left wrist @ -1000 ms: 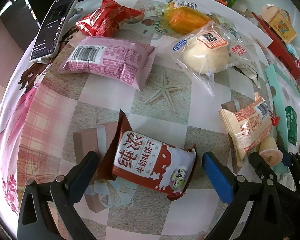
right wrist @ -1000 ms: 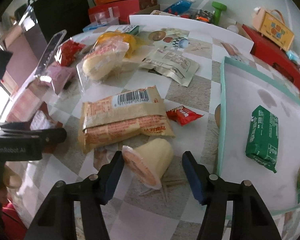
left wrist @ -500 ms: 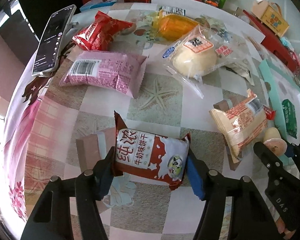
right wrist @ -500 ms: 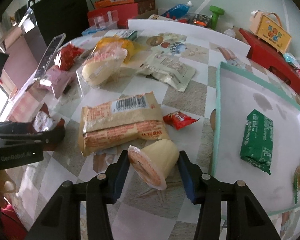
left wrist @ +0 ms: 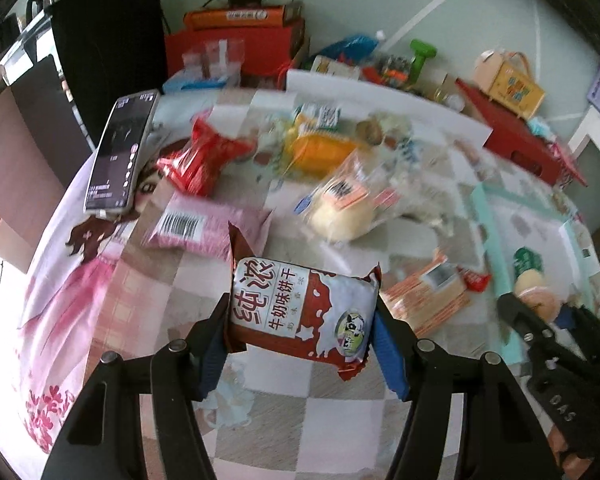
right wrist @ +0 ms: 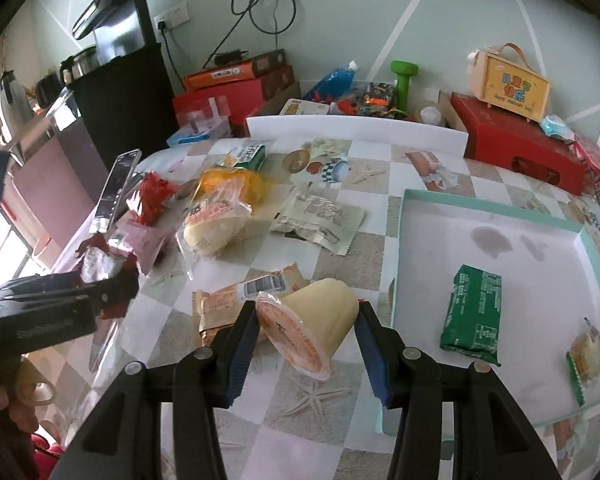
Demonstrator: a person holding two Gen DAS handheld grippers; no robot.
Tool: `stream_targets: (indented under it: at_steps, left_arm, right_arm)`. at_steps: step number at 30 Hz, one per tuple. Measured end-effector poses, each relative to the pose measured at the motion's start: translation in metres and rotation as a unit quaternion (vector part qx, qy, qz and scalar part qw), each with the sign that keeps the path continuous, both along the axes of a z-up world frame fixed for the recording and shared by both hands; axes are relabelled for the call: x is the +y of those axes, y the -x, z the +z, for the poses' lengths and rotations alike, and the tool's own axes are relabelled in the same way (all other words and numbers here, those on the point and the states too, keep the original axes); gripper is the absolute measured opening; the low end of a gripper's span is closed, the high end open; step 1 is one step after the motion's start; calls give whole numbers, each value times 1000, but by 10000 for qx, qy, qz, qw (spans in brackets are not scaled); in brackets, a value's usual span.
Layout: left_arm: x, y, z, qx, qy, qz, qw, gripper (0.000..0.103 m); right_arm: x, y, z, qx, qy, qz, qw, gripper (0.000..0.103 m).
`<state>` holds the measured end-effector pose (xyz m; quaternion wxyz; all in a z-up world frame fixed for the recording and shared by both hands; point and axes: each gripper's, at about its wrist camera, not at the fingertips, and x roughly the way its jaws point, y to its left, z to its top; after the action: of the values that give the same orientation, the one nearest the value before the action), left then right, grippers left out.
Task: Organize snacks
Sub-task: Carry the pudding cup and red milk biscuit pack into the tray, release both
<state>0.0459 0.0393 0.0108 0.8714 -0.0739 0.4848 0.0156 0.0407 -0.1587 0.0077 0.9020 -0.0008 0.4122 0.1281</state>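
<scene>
A: Both picks now raised off the table vs. 0.5 s back. Item 1?

B: Milk biscuit pack point(left wrist: 300, 312), red/white, lower centre of left view. Left gripper point(left wrist: 300, 332) pinching it by both ends, blue pads tight on the wrapper; pack is clear of the checked tablecloth point(left wrist: 300, 432).

A: Item 2?

B: Pudding cup point(right wrist: 312, 324), pale yellow w/ orange foil lid, lower centre of right view. Right gripper point(right wrist: 306, 344) pressed on its sides; cup tilted, lid facing down-left, held above the cloth.

A: Nearby stock?

B: Orange wafer pack point(right wrist: 240, 300) just behind the cup, on the table. Bun in clear bag point(right wrist: 212, 228) mid-left, silver sachet point(right wrist: 320, 220) centre. Teal-rimmed tray point(right wrist: 400, 248) at right, holding a green pack point(right wrist: 472, 316) and a small wrapped snack point(right wrist: 586, 352) near its right edge.

A: Farther out, left view?

B: Pink pack point(left wrist: 204, 228) just behind the biscuit pack, red pack point(left wrist: 200, 160) beyond it, yellow bag point(left wrist: 320, 152) upper centre, phone point(left wrist: 120, 152) upper left. Background blurred, labels illegible.
</scene>
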Motion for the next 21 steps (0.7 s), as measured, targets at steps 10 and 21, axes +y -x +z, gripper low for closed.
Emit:
stream_targets:
  at_steps: [10, 21]
  left_arm:
    - [-38, -14, 21, -553, 252, -472, 9970, 66]
    - [-133, -51, 36, -961, 225, -1613, 9820, 66]
  right_arm:
    - [-56, -9, 14, -266, -133, -930, 9952, 52]
    - [-151, -24, 10, -161, -454, -2274, 9726, 52]
